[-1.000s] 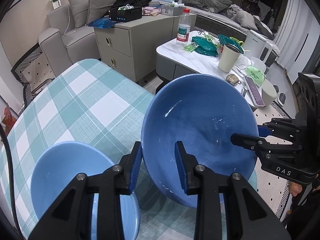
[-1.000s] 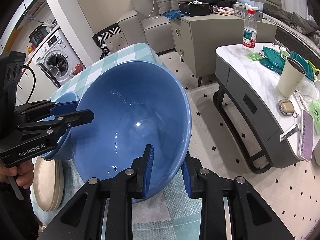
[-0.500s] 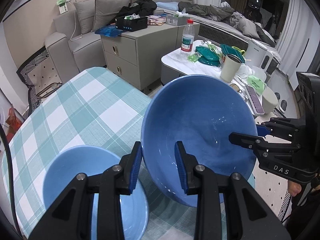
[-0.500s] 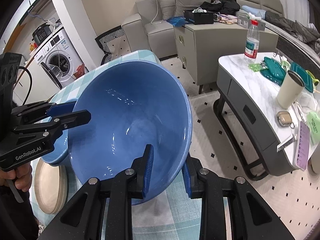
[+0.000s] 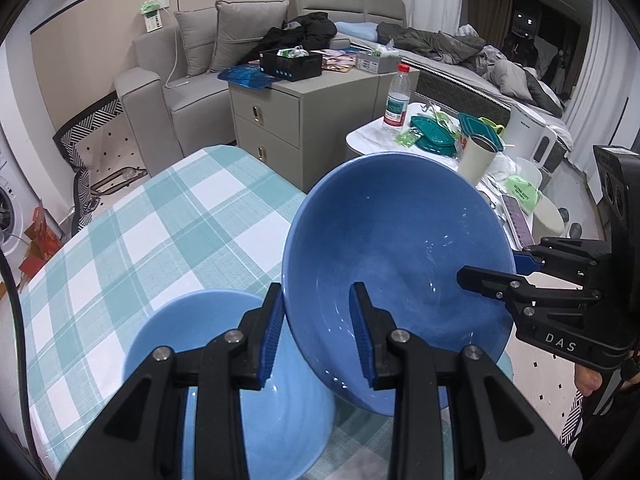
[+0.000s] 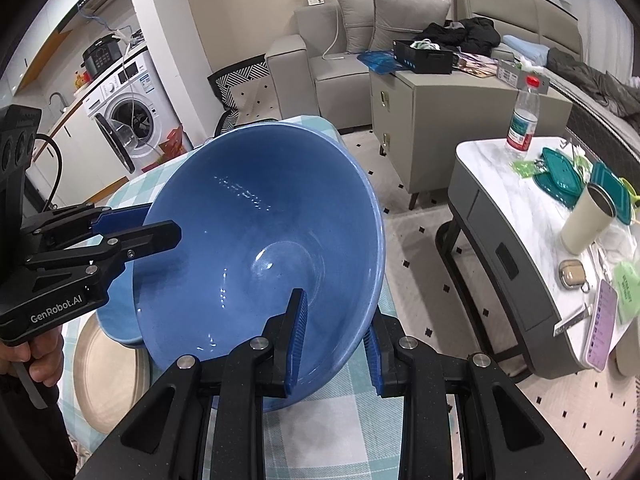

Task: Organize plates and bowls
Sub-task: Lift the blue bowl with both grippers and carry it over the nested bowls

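Glossy round blue bowl (image 5: 400,248) above checked tablecloth (image 5: 160,232).

The large blue bowl (image 5: 396,264) is tilted and gripped at opposite rims by the left gripper (image 5: 316,332) and the right gripper (image 6: 334,342); it fills the space between them; no passage there. Directly below and to the left sits a lighter blue bowl (image 5: 240,392); beside it lies a beige plate (image 6: 106,376); both occupy the near table edge. The far part of the checked tablecloth (image 5: 152,224) is bare and open to approach; beyond the table edge, open floor (image 6: 420,264) separates it from the cluttered side table (image 6: 516,208).
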`<state>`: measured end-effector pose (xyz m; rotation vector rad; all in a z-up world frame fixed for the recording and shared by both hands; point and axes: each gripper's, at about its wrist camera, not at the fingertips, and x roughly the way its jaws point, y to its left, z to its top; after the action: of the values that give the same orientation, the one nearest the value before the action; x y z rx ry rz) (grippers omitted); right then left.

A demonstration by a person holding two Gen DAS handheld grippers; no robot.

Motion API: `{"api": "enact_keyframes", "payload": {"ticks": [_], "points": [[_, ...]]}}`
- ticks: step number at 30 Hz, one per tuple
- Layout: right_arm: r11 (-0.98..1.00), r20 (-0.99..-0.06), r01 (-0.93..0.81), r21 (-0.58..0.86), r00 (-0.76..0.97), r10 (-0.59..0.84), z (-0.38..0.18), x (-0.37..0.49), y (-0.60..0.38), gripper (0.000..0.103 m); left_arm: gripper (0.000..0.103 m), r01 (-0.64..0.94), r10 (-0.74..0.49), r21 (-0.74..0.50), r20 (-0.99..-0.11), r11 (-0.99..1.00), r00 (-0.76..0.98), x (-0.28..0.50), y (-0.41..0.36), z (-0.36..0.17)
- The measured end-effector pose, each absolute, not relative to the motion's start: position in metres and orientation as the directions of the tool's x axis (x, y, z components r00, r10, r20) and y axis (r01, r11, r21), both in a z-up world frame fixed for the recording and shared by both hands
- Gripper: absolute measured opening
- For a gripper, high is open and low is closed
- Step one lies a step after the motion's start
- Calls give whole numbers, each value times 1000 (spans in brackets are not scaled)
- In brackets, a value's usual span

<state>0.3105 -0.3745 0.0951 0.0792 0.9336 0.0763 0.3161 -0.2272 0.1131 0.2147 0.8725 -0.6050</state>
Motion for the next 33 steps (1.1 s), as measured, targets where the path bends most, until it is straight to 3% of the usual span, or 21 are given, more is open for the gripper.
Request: {"api": "enact_keyframes", "payload": {"ticks": [33], "points": [[982, -770, -182, 42, 621, 148, 125, 333, -311, 27, 32, 444, -354, -62, -707, 894, 612, 312, -158, 139]]}}
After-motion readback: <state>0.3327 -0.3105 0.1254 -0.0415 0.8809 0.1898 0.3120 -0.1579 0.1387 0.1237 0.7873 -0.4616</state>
